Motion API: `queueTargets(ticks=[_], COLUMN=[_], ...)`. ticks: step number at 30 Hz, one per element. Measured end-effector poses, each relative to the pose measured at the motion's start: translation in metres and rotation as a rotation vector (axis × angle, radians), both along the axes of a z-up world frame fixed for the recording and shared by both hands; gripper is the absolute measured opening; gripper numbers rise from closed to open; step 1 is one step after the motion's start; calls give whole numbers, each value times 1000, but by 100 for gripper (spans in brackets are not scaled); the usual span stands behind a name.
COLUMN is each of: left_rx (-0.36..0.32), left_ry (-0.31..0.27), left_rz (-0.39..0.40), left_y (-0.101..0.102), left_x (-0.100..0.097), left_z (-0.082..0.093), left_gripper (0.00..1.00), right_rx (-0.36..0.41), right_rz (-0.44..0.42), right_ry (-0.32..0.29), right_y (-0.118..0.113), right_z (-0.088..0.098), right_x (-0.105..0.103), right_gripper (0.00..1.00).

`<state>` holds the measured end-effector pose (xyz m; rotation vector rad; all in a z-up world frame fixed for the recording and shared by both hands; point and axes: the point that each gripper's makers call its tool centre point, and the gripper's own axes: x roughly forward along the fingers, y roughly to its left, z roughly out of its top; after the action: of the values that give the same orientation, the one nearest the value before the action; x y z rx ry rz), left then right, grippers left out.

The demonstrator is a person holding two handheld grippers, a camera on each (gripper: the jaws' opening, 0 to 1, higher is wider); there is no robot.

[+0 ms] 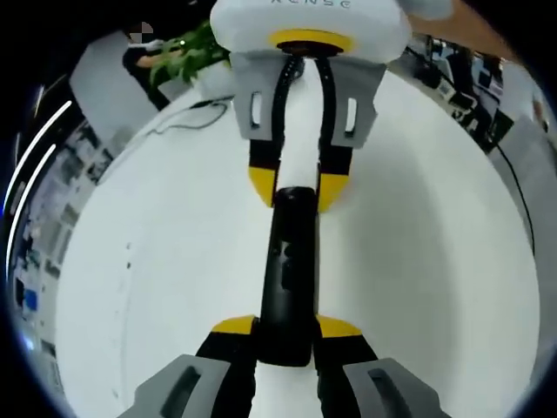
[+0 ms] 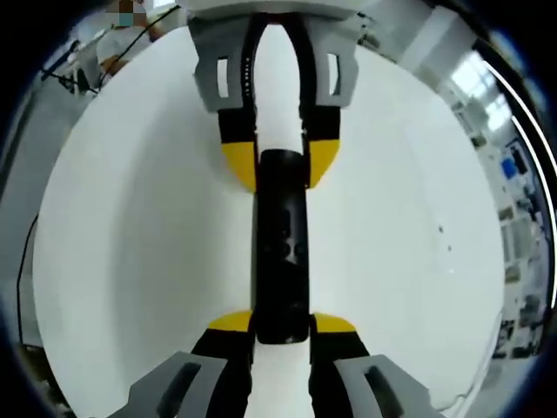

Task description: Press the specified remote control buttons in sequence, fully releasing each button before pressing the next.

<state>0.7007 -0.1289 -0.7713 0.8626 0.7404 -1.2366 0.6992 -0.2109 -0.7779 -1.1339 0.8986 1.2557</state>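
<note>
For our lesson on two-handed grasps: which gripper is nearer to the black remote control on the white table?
Neither, it's a tie. The left gripper clamps one end of the remote control, and the right gripper clamps the opposite end, facing it above the table.

A slim black remote control (image 1: 289, 274) (image 2: 280, 257) (small dark buttons along its upper face) is held lengthwise above the white table (image 1: 157, 287) (image 2: 130, 261), one end in each gripper's yellow-tipped jaws
</note>
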Motion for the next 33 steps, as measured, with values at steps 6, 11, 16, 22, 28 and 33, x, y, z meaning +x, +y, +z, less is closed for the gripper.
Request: queueTargets(ticks=[6,11,16,22,28,33], left_rx=[3,0,11,32,-55,-101], left_ry=[-5,5,-3,-16,-8,-5], left_rz=[5,21,29,41,119,160], left_y=[1,2,3,8,6,8], left_x=[1,3,3,0,-4,-12], left_z=[0,0,1,3,16,30], left_gripper=[24,24,26,31,30,30], right_rx=[-1,6,5,54,131,182], right_rz=[-1,-17,-25,-83,-131,-170], right_ry=[7,3,-25,-34,-56,-66], right_y=[0,1,1,-3,0,0], right_z=[-1,1,2,5,19,25], right_x=[0,-2,2,0,-8,-12], right_gripper=[21,22,25,32,30,31])
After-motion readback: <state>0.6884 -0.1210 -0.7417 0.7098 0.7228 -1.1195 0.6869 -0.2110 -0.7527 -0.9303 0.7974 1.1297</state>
